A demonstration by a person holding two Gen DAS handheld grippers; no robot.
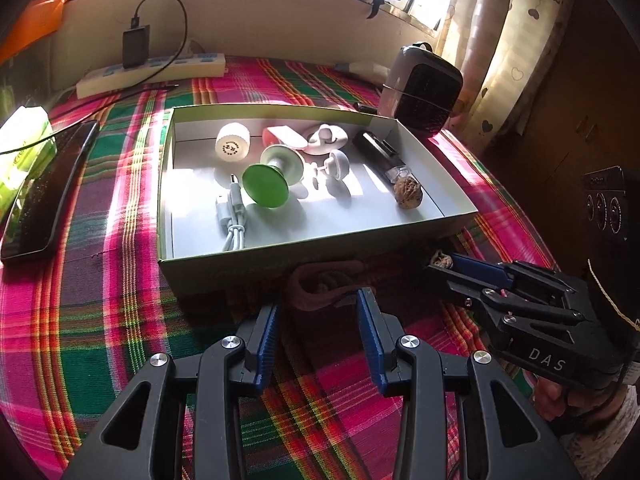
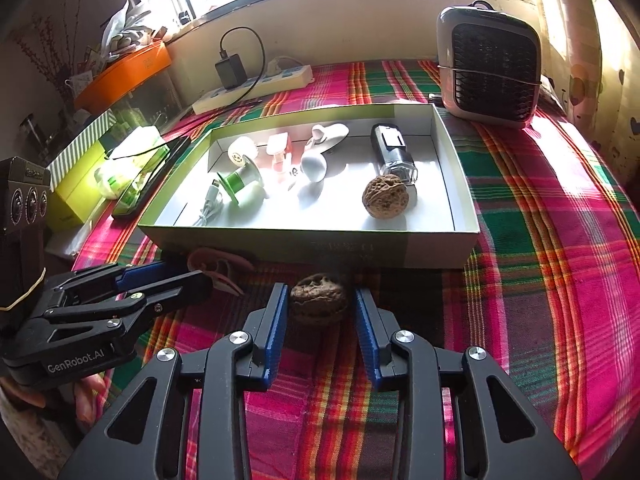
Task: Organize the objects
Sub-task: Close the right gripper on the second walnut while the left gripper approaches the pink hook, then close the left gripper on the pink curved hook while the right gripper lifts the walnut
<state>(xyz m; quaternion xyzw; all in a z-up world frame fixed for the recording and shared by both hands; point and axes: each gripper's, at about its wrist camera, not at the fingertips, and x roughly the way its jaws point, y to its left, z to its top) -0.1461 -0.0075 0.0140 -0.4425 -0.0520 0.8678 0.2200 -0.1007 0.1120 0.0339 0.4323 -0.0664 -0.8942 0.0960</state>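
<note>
A brown walnut (image 2: 318,300) lies on the plaid cloth just in front of the shallow open box (image 2: 440,240). My right gripper (image 2: 320,300) is shut on it, one blue pad on each side. A second walnut (image 2: 385,196) lies inside the box, beside a dark shaver-like device (image 2: 394,152). To the left, a pink curved piece (image 1: 320,284) rests against the box's front wall. My left gripper (image 1: 318,304) stands open at it, and a dark gap shows between the left pad and the piece.
The box also holds a green-topped spool (image 1: 266,184), a white cable (image 1: 232,220), a white cap (image 1: 233,142) and other small white items. A small heater (image 2: 490,68) stands behind the box on the right. A power strip (image 2: 252,88) lies at the back, and a black phone (image 1: 44,192) lies on the left.
</note>
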